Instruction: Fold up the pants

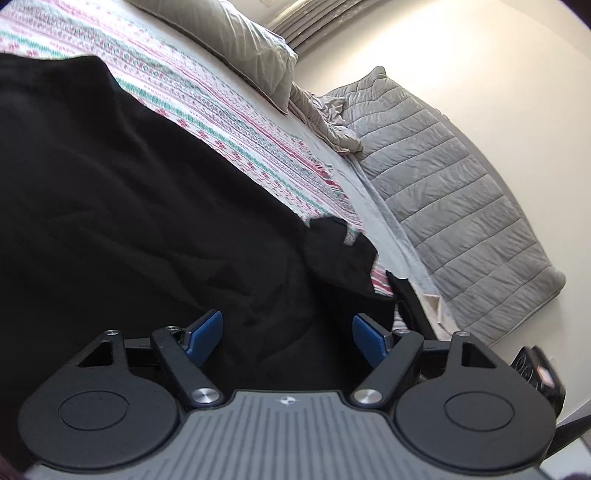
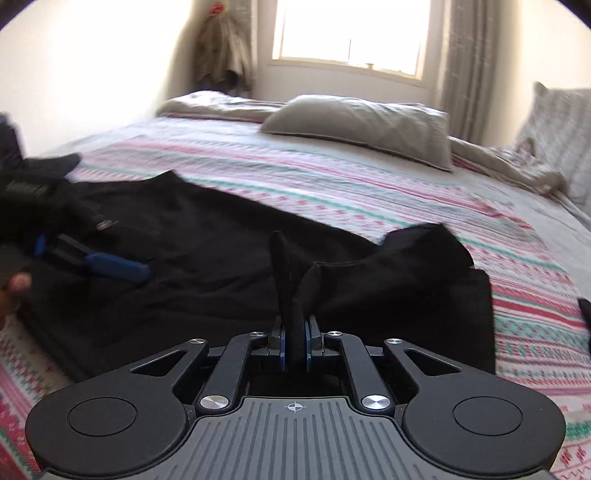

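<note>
**Black pants mid-fold on the bed, one edge lifted**

The black pants [image 2: 221,258] lie spread across the patterned bedspread [image 2: 369,184], mostly flat on the near side of the bed, with one end bunched and raised. The right gripper [image 2: 294,343] has its jaws pressed together on a thick fold of that black cloth, which stands up between the blue pads and trails off to a rumpled hump at the right. The left gripper [image 1: 287,334] hangs over the dark fabric with its jaws spread wide; nothing sits between its pads. From the right wrist view it shows at the left, blurred, low over the pants.

Judging by the lay of the cloth, the fold is only partly made: a section is being carried over, but the garment is not yet a tidy, compact stack. Laying down the lifted part, smoothing, and further folds remain.

Beyond, a grey pillow [image 2: 362,125] rests near the window [image 2: 351,33].
</note>
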